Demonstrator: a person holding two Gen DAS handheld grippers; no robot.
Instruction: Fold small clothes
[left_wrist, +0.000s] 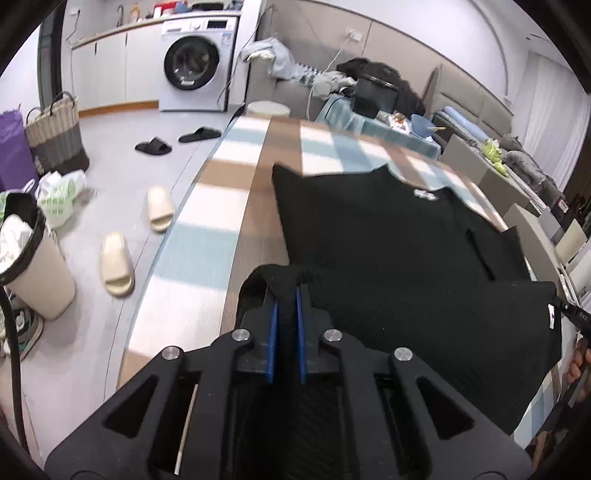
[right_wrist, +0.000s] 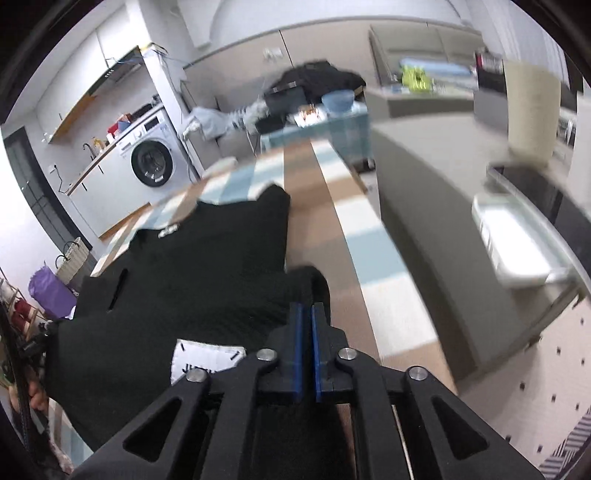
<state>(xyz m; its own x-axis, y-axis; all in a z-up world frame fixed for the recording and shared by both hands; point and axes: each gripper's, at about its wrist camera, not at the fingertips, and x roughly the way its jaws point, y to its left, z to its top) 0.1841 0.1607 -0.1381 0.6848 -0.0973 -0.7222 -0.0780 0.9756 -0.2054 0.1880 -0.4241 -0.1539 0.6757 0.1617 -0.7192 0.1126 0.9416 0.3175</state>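
Left gripper and right gripper jaws each clamp a near corner of the black garment; its body lies ahead on the worktop.

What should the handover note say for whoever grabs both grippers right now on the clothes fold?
Left gripper: shut on the near left corner of the black garment.
Right gripper: shut on the near right corner of it.
Garment lies mostly flat on the checked tablecloth, its near edge lifted by both grippers, white label showing beside the right one.
Done: both corners pinched.
Left: probably carry the near edge over to the far edge, lay it down, release, then finish folding.
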